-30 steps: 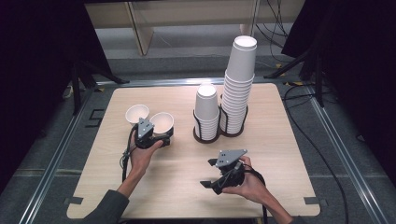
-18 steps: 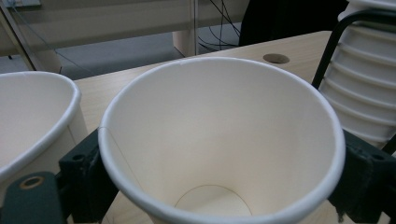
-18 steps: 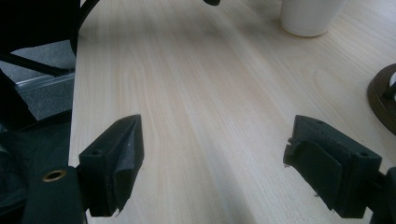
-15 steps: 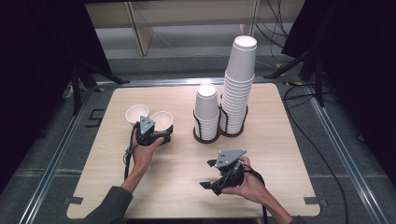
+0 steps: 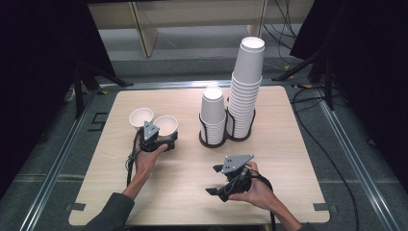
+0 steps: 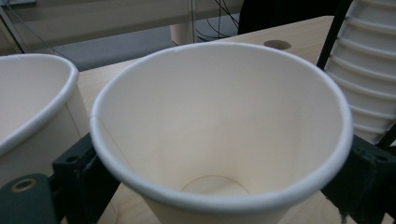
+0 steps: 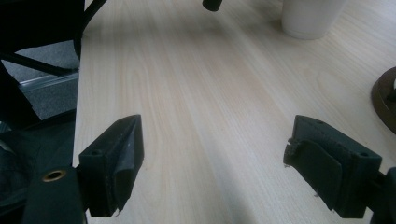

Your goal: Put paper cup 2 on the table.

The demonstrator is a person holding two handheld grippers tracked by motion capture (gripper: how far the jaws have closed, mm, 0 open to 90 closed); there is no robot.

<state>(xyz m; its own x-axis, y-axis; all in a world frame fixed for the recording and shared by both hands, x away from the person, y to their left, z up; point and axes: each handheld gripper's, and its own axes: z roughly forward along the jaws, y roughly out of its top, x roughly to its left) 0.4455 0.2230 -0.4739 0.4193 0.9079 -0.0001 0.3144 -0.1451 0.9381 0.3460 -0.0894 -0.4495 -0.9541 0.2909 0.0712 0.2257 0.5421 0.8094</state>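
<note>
Two loose paper cups stand on the worktop (image 5: 288,144), mouths up, axes upright: the near cup (image 5: 166,125) and the far cup (image 5: 141,117), rims touching. Two stacks, short stack (image 5: 212,113) and tall stack (image 5: 246,86), sit mouths down in a black holder (image 5: 226,137). The worktop is pale wood with rounded corners; grey floor and dark curtains surround it. The left tool (image 5: 161,140) straddles the near cup, its jaws just opening, pads seemingly off the wall. The right tool (image 5: 216,180) rests apart, empty.

No readable text, labels, brands or numbers on any cup, table or gripper
</note>
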